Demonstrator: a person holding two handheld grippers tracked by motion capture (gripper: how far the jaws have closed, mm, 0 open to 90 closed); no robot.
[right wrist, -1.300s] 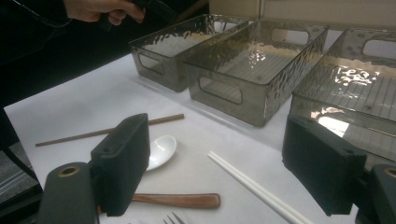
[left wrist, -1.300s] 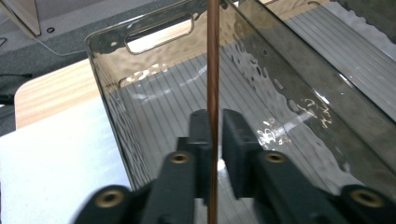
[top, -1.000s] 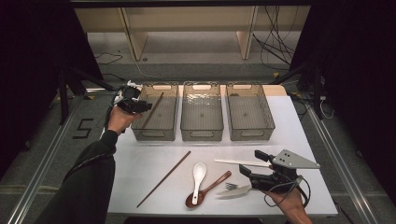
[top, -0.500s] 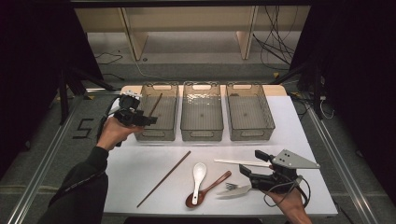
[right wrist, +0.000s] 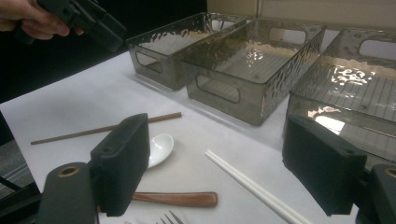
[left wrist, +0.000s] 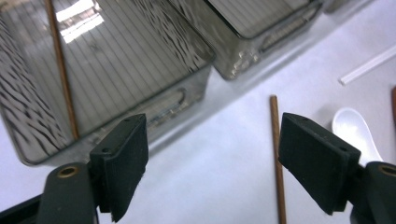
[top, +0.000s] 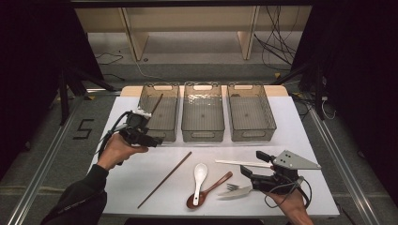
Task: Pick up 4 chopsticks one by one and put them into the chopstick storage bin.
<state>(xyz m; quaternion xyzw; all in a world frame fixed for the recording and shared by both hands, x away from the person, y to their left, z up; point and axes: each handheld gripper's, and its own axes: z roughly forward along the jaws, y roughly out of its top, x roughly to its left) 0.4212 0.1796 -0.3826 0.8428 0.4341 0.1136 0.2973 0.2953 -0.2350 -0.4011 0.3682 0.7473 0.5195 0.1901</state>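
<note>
Left gripper (top: 151,140), jaws spread and empty, hangs at the near edge of the left bin (top: 160,131), which holds one brown chopstick (top: 156,104). Its mate (top: 165,179) lies on the table just near of the bin. Right gripper (top: 250,175) rests open beside the fork (top: 237,191). Risk: thin and flat, the stick may roll or slip from a shallow pinch.

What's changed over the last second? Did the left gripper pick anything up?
The left gripper has pulled back from beside the left bin toward the person and now hangs, jaws open and empty, over the table near the brown chopstick lying there. One chopstick stays in the left bin. The right gripper and the other utensils have not moved.
</note>
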